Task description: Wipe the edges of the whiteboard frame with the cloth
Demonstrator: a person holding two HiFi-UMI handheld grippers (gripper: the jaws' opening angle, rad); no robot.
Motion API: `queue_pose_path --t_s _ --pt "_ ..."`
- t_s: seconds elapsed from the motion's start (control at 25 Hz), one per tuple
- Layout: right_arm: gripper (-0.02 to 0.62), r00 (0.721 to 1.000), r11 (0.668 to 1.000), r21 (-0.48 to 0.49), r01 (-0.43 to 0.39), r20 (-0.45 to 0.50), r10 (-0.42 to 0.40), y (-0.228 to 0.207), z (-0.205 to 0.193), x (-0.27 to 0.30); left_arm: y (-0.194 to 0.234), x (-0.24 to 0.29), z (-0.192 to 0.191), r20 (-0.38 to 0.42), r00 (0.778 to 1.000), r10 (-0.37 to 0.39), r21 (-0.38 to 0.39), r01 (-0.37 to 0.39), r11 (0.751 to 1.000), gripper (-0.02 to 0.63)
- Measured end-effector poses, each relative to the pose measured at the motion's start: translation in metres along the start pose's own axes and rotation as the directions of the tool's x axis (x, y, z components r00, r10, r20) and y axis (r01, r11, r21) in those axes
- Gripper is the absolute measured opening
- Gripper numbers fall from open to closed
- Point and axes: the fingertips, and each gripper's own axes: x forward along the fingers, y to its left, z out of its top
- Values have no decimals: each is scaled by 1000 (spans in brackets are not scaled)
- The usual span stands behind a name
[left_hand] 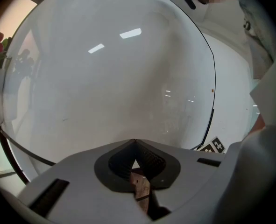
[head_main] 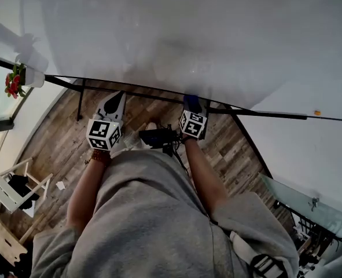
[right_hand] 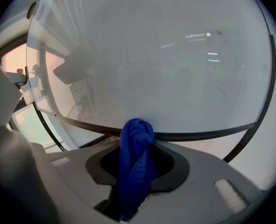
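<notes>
At the far left of the head view, a pot of red flowers (head_main: 14, 83) sits near the start of the board's lower edge, well apart from both tools. Next along, your left tool (head_main: 116, 101) points at the whiteboard (head_main: 188, 33) just under its bottom edge. Its jaws are drawn together on nothing, with only a sliver of the wooden floor (head_main: 55, 132) showing through the small gap behind the tips. You seem to be holding it there as the idle hand, close by but out of the wiping path.

To its right, your right tool (right_hand: 137, 161) is clenched on the blue cloth (right_hand: 137, 133), which is bunched into a thick fold that sticks out past the jaws. That overhang looks deliberate, so soft fabric rather than hard plastic meets the whiteboard frame (right_hand: 198, 135). The tip of the fold lies against the black bottom strip, the edge the task calls for.

Further right, the strip runs on bare towards a small orange dot (head_main: 317, 113). By my reading, most of that bottom edge lies ahead of the cloth, and the side edges too.
</notes>
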Motion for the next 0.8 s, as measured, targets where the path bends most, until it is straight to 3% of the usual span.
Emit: queue_pose_path --t_s 0.32,0.8 --pt "140 999 998 36 47 10 -47 4 2 1 6 4 7 -45 994 -102 88 106 990 9" --pt "140 999 998 33 46 24 -47 31 4 5 39 -8 9 -44 994 -103 82 107 991 9"
